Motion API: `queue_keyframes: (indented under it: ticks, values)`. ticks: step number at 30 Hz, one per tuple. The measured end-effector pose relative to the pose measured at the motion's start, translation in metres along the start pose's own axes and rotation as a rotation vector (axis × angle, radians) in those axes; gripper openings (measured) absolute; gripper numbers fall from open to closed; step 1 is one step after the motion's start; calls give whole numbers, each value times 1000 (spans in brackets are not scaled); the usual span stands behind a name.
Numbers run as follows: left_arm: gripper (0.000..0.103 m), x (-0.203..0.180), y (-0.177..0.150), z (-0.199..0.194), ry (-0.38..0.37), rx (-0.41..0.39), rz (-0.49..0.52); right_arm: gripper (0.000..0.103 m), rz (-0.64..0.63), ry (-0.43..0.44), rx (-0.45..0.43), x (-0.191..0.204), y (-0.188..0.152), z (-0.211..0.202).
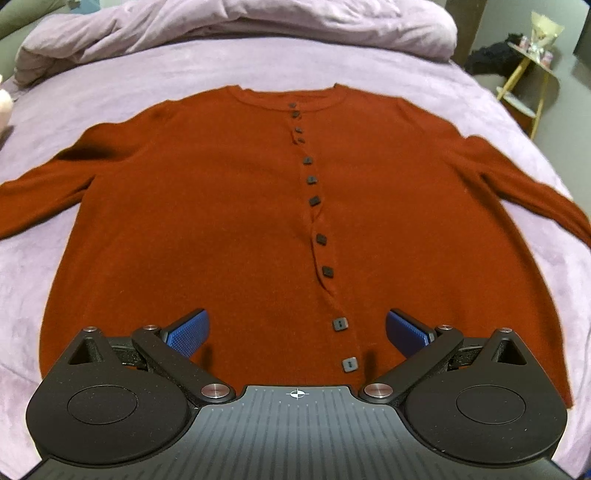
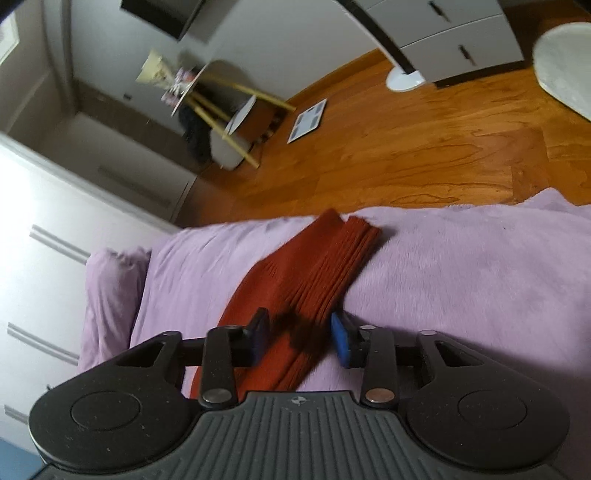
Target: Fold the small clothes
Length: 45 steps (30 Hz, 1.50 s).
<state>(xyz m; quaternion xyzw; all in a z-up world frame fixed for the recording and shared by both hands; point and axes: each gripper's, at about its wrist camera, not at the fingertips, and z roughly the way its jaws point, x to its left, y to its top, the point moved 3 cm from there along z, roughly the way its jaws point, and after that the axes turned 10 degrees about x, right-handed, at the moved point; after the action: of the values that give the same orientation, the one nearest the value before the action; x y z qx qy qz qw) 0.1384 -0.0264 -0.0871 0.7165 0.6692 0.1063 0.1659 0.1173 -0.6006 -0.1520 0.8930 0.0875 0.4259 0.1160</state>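
A rust-red buttoned cardigan (image 1: 229,229) lies flat and spread on the lilac bed cover (image 1: 155,70), collar far, hem near, both sleeves out to the sides. My left gripper (image 1: 297,332) is open above the hem, its blue pads (image 1: 188,332) wide apart beside the lowest dark buttons (image 1: 349,363). In the right wrist view a cardigan sleeve (image 2: 306,280) with its ribbed cuff lies on the cover near the bed edge. My right gripper (image 2: 300,338) is open and straddles the sleeve, one pad (image 2: 341,341) at each side, not clamped on it.
A bunched lilac duvet (image 1: 236,26) lies at the head of the bed. A small side table (image 2: 218,103) with yellow legs stands on the wooden floor (image 2: 406,147) beyond the bed edge. White cupboard doors (image 2: 40,258) are to the left.
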Motion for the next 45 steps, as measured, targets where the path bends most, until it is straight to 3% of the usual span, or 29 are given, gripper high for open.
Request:
queue_keyframes:
  ticks: [2,4,7,9,12,15,17,20,21,23,25,27,31,33,36,38,41,43,45]
  values:
    - [103,-1,1,3,32,15,10,9,-14,-38,-5,5,0,7]
    - [103,-3,4,7,67,26,20,6,-56,-69,-9,12,3,13]
    - [103,-2,7,8,107,22,32,6,-267,-211,-43,40,1,17]
    - [103,0,8,7,108,22,27,5,-394,-250,-95,68,-13,7]
    - [103,5,10,3,87,18,13,5,-595,-115,-135,127,-52,-18]
    - [103,13,11,-5,68,-5,-12,5,-844,119,-106,189,-125,-51]
    - [103,20,13,-10,51,-19,-30,5,-997,296,-28,219,-184,-71]
    - [103,36,15,-17,14,-50,-70,6,-1188,478,114,236,-268,-92]
    - [103,45,15,-20,-18,-68,-94,7,-1236,511,175,234,-291,-94]
    - [103,59,17,-22,-99,-84,-134,23,-1328,504,322,225,-333,-89]
    - [99,70,22,-18,-180,-80,-165,24,-1344,450,394,209,-350,-77]
    - [91,78,30,-6,-242,-64,-191,25,-1281,397,457,194,-352,-67]
    - [78,84,49,33,-363,18,-280,24,-1110,274,522,168,-328,-49]
    - [76,80,57,50,-427,46,-315,24,-1049,234,547,152,-317,-39]
    - [75,72,64,60,-450,43,-309,24,-988,201,563,133,-310,-39]
    - [56,70,66,61,-453,41,-309,24,-957,187,571,119,-306,-38]
    - [40,69,63,65,-478,59,-316,24,-914,198,577,111,-299,-35]
    - [38,68,61,65,-485,55,-322,24,-903,202,574,109,-298,-33]
    - [25,68,59,65,-496,55,-330,24,-900,203,573,115,-303,-27]
